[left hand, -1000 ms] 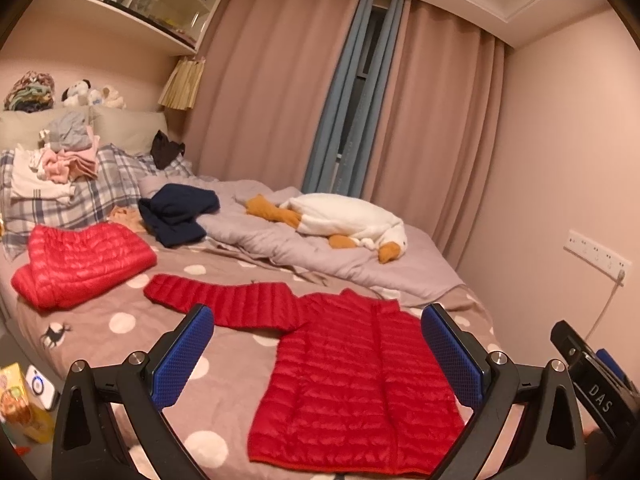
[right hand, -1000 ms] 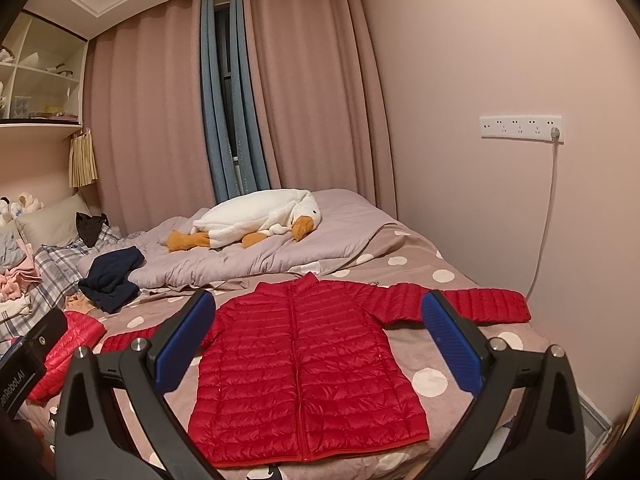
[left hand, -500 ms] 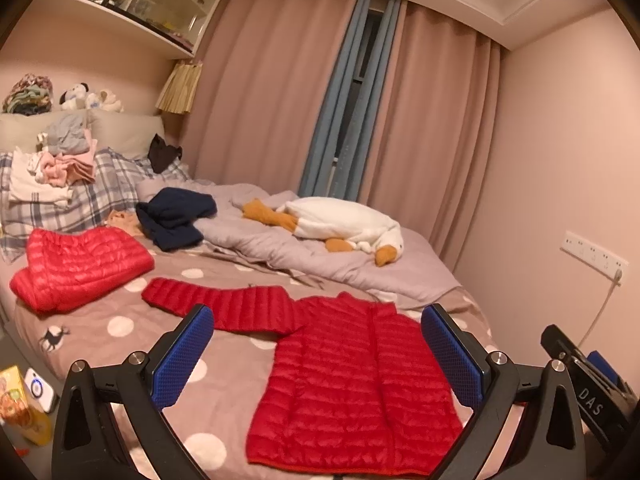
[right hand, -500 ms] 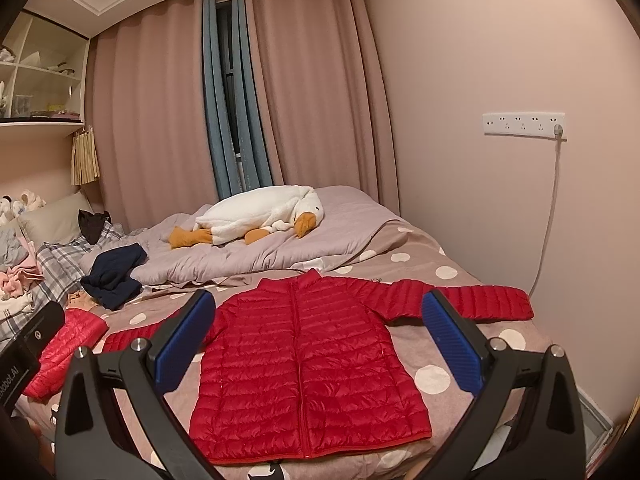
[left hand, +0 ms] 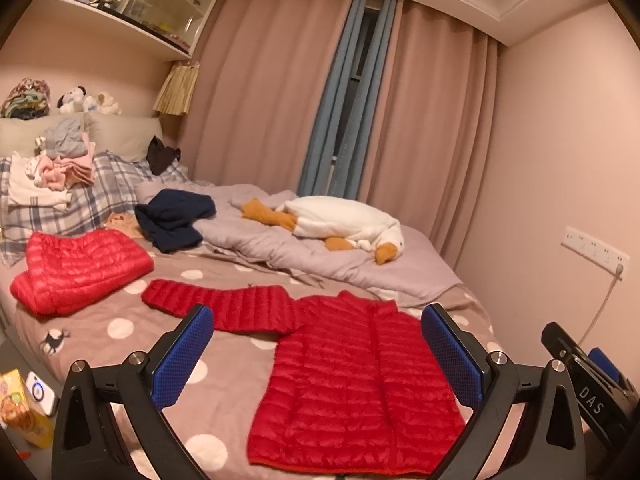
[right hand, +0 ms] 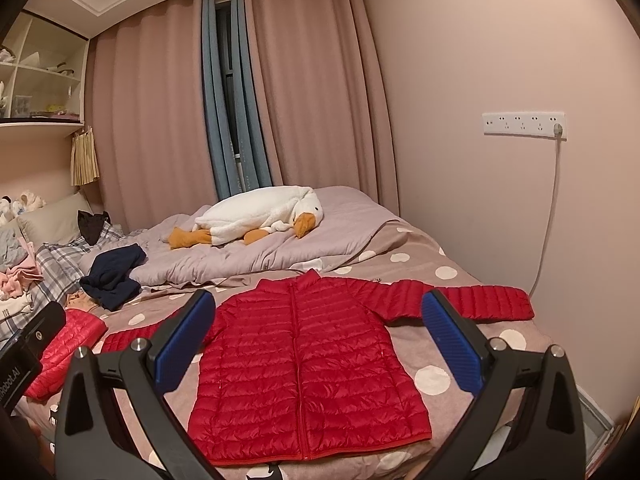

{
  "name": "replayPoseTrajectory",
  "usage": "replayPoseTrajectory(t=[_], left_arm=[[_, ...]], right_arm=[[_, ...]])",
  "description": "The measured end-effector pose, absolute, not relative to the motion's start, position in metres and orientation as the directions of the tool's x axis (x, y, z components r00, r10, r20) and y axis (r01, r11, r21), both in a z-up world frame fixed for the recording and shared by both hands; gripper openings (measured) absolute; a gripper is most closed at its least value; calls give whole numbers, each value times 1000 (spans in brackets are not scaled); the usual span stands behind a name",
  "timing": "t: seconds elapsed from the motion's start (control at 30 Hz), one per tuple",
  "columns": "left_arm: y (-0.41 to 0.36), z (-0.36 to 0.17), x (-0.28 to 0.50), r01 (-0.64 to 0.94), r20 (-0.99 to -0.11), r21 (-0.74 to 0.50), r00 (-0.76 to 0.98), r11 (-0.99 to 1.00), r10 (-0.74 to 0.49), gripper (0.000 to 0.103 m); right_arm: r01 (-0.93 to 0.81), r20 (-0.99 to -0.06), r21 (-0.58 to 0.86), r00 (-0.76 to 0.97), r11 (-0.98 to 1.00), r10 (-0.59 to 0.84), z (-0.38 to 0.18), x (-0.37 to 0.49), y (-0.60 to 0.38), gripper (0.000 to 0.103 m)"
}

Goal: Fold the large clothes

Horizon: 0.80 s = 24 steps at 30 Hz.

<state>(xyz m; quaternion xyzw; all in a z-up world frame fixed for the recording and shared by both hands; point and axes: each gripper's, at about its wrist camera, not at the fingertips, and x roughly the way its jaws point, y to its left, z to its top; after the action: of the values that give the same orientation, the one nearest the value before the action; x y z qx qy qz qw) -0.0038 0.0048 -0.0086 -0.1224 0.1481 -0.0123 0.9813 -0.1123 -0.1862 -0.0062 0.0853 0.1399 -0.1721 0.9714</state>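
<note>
The bed (right hand: 460, 256), in its taupe sheet with white polka dots, fills most of what we see, with a lilac duvet (right hand: 256, 256) pushed toward the curtains and a white goose plush (right hand: 260, 220) lying on it. On the near half of the sheet lies the piece we take to be in hand: a red quilted puffer jacket (right hand: 308, 364), spread flat, front up, zip closed, collar pointing at the duvet and hem toward us. Both sleeves are stretched straight out to the sides; its right-hand sleeve (right hand: 472, 300) reaches toward the wall with the socket strip.

A second red puffer jacket (left hand: 80, 264) sits near the plaid pillow, already bundled into a rough fold, and a dark navy garment (left hand: 172, 220) lies crumpled beside the duvet.

Smallest in the frame are our own tools. The left gripper (left hand: 316, 360) and the right gripper (right hand: 316, 344) both hover above the near edge of the bed, well apart from the cloth, each with its blue-padded fingers spread wide and nothing between them.

We judge that folding of this jacket has not begun: it is laid out and we are at the approach. The next move calls for lowering each gripper to a sleeve, pinching near the cuff, and carrying the sleeve inward across the chest. The slick padded fabric will likely spring back, so a firm pinch matters.
</note>
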Motion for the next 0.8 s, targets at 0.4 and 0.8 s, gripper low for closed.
replayPoseTrajectory(t=[0.4,0.8], left_arm=[[7,-8,0,-14,-303,-246,951,969,-63,102],[8,-8,0,-15,-306,-247,950,969,-63,102]], right_arm=[[363,-316,112,896,925,-313,-6,-106,-188,103],[351,-304,105,902,931,-306,-5,-109,-186,103]])
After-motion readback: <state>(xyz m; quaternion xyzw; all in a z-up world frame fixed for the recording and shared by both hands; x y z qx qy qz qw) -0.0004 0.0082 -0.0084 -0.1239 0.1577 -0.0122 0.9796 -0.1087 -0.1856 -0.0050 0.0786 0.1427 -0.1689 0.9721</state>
